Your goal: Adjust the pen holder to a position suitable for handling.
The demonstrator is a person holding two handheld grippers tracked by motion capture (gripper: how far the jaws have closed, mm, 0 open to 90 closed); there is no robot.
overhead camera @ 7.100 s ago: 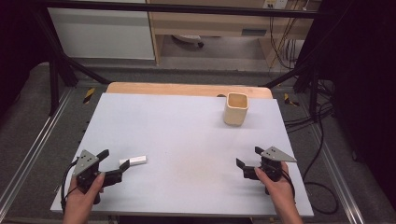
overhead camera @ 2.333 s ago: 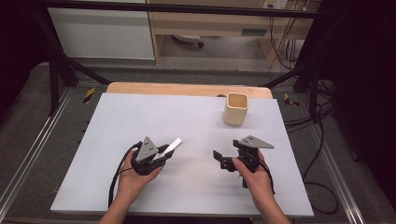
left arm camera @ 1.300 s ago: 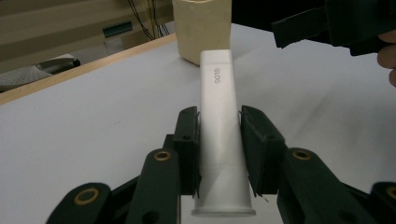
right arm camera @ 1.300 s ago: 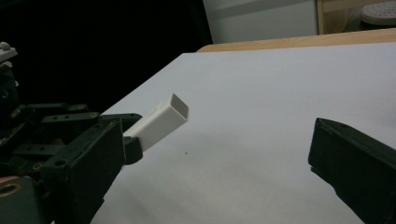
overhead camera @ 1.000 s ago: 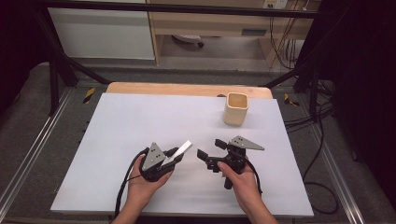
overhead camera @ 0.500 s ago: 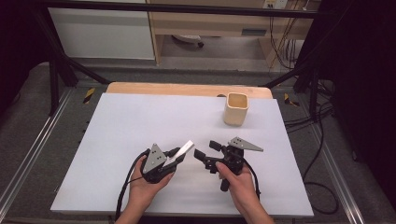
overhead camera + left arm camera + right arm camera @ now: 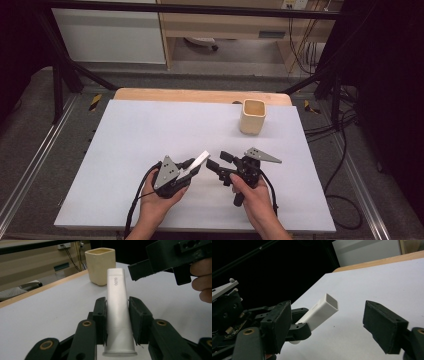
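Note:
My left gripper (image 7: pixel 191 168) is shut on a white squarish tube (image 7: pixel 200 160), held just above the middle of the white table (image 7: pixel 150 125). In the left gripper view the tube (image 7: pixel 116 290) sticks out forward past both pads, printed side up. My right gripper (image 7: pixel 220 161) faces it from the right. Its jaws have just been closing but stay open. In the right gripper view the tube's free end (image 7: pixel 325 306) hangs between the two pads (image 7: pixel 382 322) without touching either. The left gripper (image 7: pixel 295 328) holds the tube's other end.
A cream square cup (image 7: pixel 253 116) stands upright at the back right of the table, also seen beyond the tube as the cup (image 7: pixel 100 265). A wooden strip (image 7: pixel 200 95) runs along the far edge. Cables trail off the right side.
The left gripper took the white tube from the table's front left and carried it to the middle. The right gripper came in from the right, and its jaws have narrowed around the tube's end.

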